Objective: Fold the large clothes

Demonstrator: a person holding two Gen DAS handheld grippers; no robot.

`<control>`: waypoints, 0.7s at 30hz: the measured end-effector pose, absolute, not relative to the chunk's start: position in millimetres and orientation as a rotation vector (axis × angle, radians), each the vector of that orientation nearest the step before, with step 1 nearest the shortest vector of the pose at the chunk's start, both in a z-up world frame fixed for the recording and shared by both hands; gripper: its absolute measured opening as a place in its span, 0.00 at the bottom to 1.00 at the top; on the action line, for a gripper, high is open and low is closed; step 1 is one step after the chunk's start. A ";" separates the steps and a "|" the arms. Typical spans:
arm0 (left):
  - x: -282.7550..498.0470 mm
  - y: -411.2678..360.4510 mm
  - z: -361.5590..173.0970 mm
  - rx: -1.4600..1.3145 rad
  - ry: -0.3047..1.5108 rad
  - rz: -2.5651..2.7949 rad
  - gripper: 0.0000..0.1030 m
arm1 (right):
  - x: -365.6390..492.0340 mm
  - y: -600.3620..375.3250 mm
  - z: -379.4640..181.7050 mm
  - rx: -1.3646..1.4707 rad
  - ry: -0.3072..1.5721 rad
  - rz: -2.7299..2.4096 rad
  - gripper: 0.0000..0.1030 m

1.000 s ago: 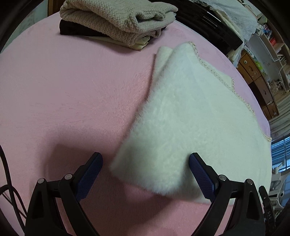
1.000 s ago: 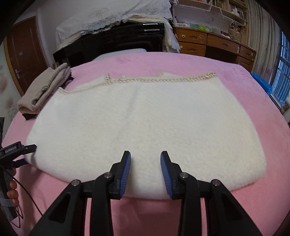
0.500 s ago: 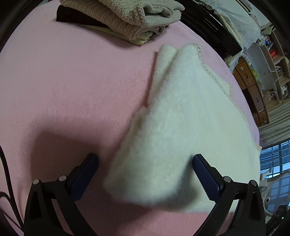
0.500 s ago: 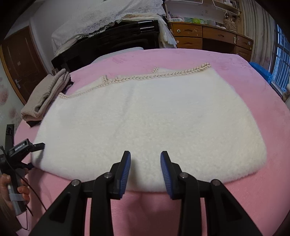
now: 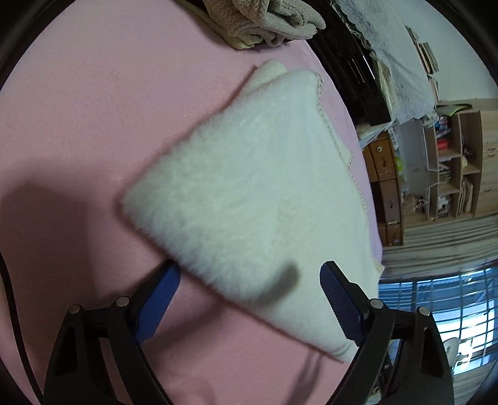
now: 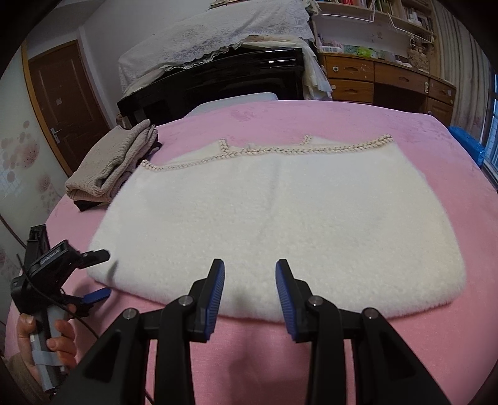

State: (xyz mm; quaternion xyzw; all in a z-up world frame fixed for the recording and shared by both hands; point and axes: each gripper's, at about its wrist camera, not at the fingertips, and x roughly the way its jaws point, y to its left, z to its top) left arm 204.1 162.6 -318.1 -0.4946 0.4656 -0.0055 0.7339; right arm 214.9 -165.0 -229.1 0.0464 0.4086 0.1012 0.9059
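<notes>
A white fluffy garment [image 6: 280, 224] with a braided trim along its far edge lies folded flat on the pink bed cover [image 6: 373, 342]. It also shows in the left wrist view [image 5: 249, 199]. My left gripper [image 5: 249, 280] is open, its jaws wide apart on either side of the garment's near left corner, one above and one below in the right wrist view [image 6: 96, 274]. My right gripper [image 6: 249, 280] is open and empty, just over the garment's near edge at the middle.
A stack of folded beige and dark clothes [image 6: 115, 165] sits at the bed's far left, also in the left wrist view [image 5: 264, 21]. A black piano [image 6: 218, 84] under a lace cloth and a wooden desk [image 6: 389, 81] stand beyond the bed.
My left gripper has tilted and moved in around the garment's left corner. The right gripper has stayed at the near edge.
</notes>
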 end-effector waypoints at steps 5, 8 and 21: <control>234.0 162.8 -326.0 -1.122 0.963 -0.008 0.86 | 211.5 -159.8 -227.3 0.065 0.836 0.223 0.33; 252.6 159.7 -331.6 -1.126 0.920 0.000 0.79 | 209.6 -159.9 -226.9 0.056 0.840 0.225 0.33; 289.1 101.9 -245.4 -0.502 0.817 0.007 0.25 | 245.5 -172.8 -236.5 0.063 0.862 0.141 0.33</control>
